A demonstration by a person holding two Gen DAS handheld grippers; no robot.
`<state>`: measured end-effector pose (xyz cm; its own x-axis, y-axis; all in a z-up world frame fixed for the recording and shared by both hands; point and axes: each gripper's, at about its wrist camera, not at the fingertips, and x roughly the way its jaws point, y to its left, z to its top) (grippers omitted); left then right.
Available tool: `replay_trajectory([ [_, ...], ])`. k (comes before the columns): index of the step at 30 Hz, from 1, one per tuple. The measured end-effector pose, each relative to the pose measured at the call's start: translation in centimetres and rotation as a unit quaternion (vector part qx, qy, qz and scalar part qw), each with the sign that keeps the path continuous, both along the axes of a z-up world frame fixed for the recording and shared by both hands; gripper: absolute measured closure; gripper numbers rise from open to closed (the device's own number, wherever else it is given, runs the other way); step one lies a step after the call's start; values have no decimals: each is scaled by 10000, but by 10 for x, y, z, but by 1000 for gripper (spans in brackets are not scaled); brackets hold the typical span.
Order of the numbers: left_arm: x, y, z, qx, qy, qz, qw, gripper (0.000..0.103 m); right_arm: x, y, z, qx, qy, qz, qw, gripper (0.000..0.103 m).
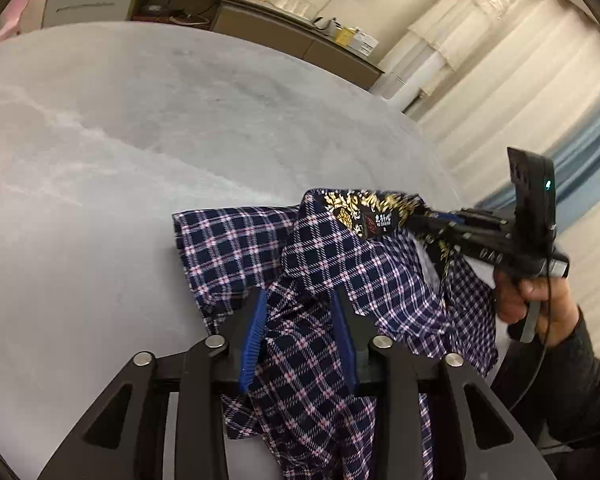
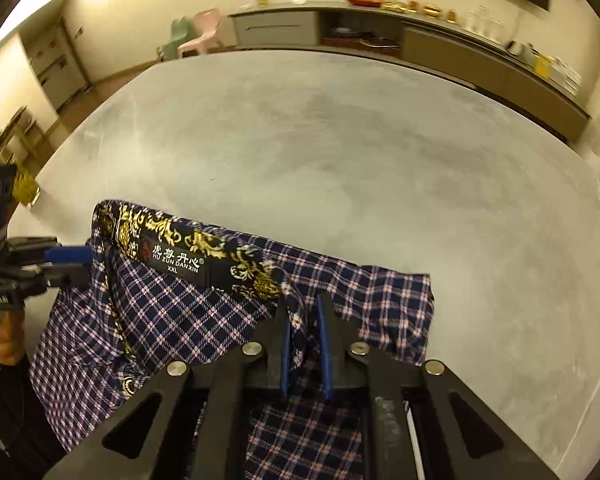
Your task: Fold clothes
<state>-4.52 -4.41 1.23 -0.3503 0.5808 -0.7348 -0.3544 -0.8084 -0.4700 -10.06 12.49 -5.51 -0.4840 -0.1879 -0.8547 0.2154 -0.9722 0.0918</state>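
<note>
Grey worktop (image 2: pixel 340 140), bare beyond; plaid shirt (image 2: pixel 172 312) bunched at its near edge, collar label up. Shirt fabric is gripped by left tongs (image 1: pixel 300 336) and pinched by right tongs (image 2: pixel 304 344)

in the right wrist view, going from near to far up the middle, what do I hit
right gripper fingers pinching the plaid shirt → bare grey table → long sideboard against the wall.
</note>
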Motion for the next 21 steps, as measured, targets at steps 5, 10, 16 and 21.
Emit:
replay_trajectory([
  [5,10,11,6,-568,422,-51,9975,68,0,8,8,-121,-20,-113,9999,91],
  [10,17,-2,14,-689,575,177,9958,64,9,-21,-4,163,152,259,9994,76],
  [16,15,8,8,-949,634,-80,9934,65,5,-86,4,151,317,999,9944,56],
  [21,13,-2,9,-756,582,-18,9954,66,-14,-137,-16,-618,-488,1406,9869,56],
])
